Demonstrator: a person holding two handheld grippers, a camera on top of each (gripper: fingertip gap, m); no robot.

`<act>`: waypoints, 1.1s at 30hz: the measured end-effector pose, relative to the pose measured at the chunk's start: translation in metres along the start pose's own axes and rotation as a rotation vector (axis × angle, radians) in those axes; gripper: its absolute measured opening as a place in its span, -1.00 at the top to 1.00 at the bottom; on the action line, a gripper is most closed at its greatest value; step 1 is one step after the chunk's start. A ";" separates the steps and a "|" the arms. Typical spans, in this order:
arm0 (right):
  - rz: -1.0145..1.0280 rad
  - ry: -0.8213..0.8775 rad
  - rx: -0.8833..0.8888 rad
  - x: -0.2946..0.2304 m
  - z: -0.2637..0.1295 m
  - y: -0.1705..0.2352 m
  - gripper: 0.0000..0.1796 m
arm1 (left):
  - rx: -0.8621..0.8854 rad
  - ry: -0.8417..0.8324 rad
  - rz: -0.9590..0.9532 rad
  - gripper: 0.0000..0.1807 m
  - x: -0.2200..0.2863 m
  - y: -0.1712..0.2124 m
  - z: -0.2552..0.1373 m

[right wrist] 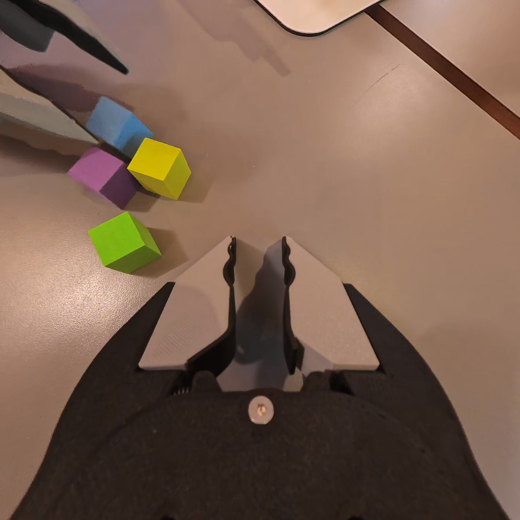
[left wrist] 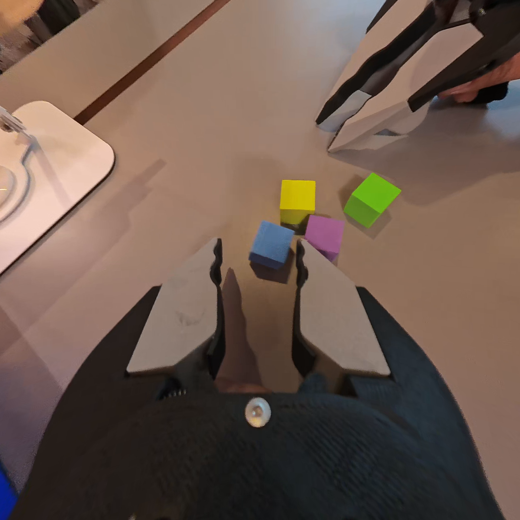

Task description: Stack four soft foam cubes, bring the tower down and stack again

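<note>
Four foam cubes lie loose on the beige table (left wrist: 197, 140), none stacked. The blue cube (left wrist: 271, 244) sits slightly tilted between the tips of my left gripper (left wrist: 259, 242), whose jaws are open around it without pinching. The yellow cube (left wrist: 297, 197) and the purple cube (left wrist: 325, 235) are close behind it. The green cube (left wrist: 371, 198) stands apart to the right. My right gripper (right wrist: 258, 239) is open with a narrow gap and empty, just right of the green cube (right wrist: 123, 242). That view also shows the blue cube (right wrist: 118, 126), yellow cube (right wrist: 159, 167), purple cube (right wrist: 102, 176) and left gripper (right wrist: 112, 107).
A white rounded board (left wrist: 70, 157) lies at the left, also in the right wrist view (right wrist: 315, 14). A dark brown strip (left wrist: 140, 67) runs across the table behind it. A hand (left wrist: 478, 84) holds the right gripper (left wrist: 323, 136) at the far right.
</note>
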State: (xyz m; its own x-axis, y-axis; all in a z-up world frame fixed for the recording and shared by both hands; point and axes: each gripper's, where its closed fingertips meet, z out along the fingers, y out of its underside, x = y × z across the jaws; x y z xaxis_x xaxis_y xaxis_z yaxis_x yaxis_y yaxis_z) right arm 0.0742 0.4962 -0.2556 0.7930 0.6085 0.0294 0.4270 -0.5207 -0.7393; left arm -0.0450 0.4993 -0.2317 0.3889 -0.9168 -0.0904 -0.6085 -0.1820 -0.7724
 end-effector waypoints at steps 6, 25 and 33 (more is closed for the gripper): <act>0.000 0.002 0.000 0.000 0.000 0.000 0.67 | -0.054 -0.013 0.084 0.68 0.001 0.015 0.014; 0.000 -0.006 0.001 -0.001 0.000 0.000 0.66 | -0.072 0.319 0.229 0.70 0.080 0.040 -0.024; 0.000 -0.006 0.001 -0.001 0.000 0.000 0.66 | -0.088 0.290 0.185 0.58 0.095 0.031 -0.015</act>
State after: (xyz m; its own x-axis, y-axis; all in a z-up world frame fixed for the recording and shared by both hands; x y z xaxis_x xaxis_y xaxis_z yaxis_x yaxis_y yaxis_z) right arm 0.0734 0.4956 -0.2558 0.7906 0.6117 0.0255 0.4264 -0.5203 -0.7399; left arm -0.0375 0.4013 -0.2553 0.0612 -0.9976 -0.0316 -0.7123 -0.0215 -0.7015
